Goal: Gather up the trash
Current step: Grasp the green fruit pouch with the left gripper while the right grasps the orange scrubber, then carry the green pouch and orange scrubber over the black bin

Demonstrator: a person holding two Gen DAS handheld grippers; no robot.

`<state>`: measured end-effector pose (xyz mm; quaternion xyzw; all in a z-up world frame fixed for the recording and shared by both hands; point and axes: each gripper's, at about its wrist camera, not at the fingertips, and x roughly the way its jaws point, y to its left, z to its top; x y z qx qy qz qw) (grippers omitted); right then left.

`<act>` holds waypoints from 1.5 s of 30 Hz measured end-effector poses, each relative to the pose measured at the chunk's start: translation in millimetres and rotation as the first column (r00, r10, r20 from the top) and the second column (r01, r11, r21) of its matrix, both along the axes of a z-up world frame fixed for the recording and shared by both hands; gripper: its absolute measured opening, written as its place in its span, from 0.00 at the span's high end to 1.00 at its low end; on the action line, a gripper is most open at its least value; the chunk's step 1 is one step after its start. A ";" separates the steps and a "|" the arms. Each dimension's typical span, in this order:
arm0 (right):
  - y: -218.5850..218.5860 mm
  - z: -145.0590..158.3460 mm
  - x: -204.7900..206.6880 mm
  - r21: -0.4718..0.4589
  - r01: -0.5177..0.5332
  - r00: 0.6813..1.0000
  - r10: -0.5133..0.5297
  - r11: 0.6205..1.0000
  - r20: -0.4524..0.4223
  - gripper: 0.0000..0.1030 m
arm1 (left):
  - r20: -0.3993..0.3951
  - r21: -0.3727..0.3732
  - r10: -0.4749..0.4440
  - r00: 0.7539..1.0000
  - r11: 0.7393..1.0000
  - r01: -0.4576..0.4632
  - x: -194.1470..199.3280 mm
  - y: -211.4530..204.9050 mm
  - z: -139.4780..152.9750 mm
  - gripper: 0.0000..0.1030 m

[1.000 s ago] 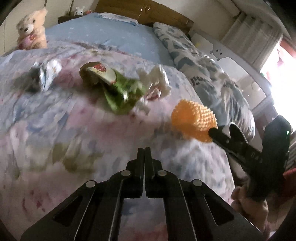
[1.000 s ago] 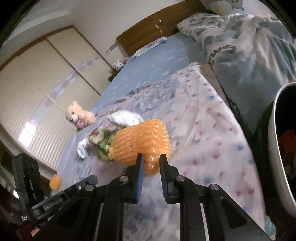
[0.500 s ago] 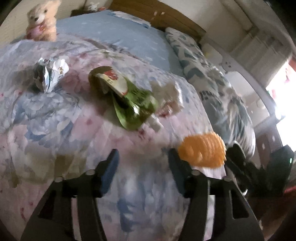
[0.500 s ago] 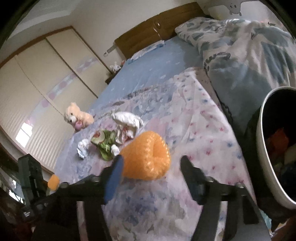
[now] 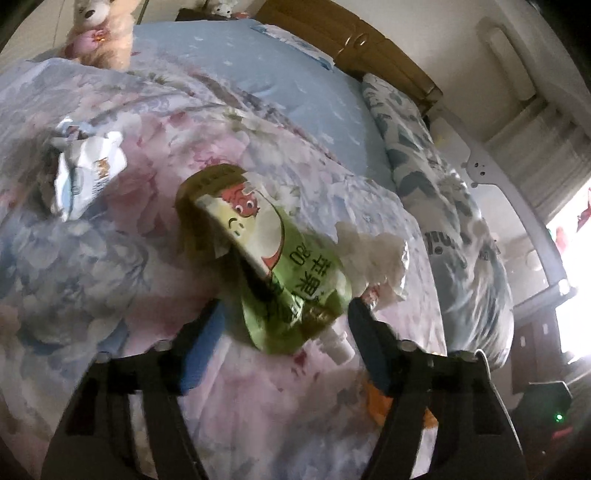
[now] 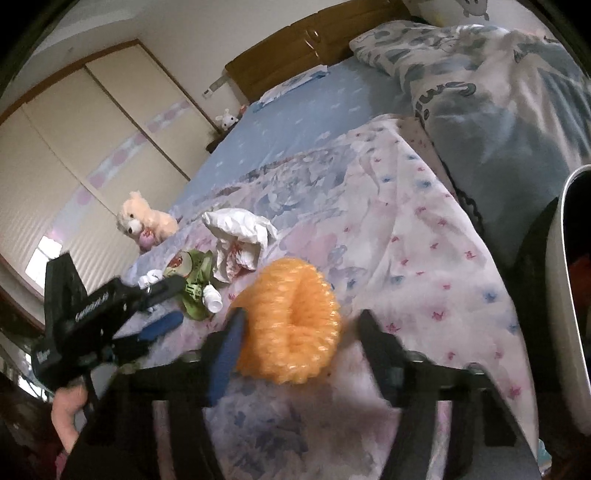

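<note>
A green drink pouch with a white spout lies on the floral bedspread; my left gripper is open with its fingers on either side of the pouch's lower end. The pouch also shows in the right wrist view. A crumpled white tissue lies just right of it, and a crumpled white wrapper at far left. My right gripper is open around an orange foam net that rests on the bed. The left gripper shows at the right wrist view's left.
A white trash bin with a black liner stands at the bed's right edge. A teddy bear sits at the far side of the bed. A rolled patterned duvet lies along the right. A wooden headboard is behind.
Both grippers opened from shut. The right one let go of the orange net, which now rests on the bed. The left one moved forward to straddle the green pouch.
</note>
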<state>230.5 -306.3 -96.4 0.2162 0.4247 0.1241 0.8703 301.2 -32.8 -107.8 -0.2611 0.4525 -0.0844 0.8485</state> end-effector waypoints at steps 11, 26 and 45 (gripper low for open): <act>-1.3 8.1 -15.6 0.000 0.016 1.000 -0.016 1.000 0.018 0.70 | 0.024 0.034 -0.065 0.998 0.997 0.065 -29.0 0.5 4.3 0.87; -19.9 26.3 -59.7 0.017 0.066 0.996 -0.067 0.998 0.060 0.73 | 0.084 0.112 -0.256 0.963 0.963 0.246 -108.2 -33.0 29.6 0.87; -90.0 45.8 -120.6 0.025 0.203 0.973 -0.205 0.979 0.107 0.75 | 0.123 0.185 -0.472 0.873 0.875 0.447 -143.6 -128.8 56.4 0.88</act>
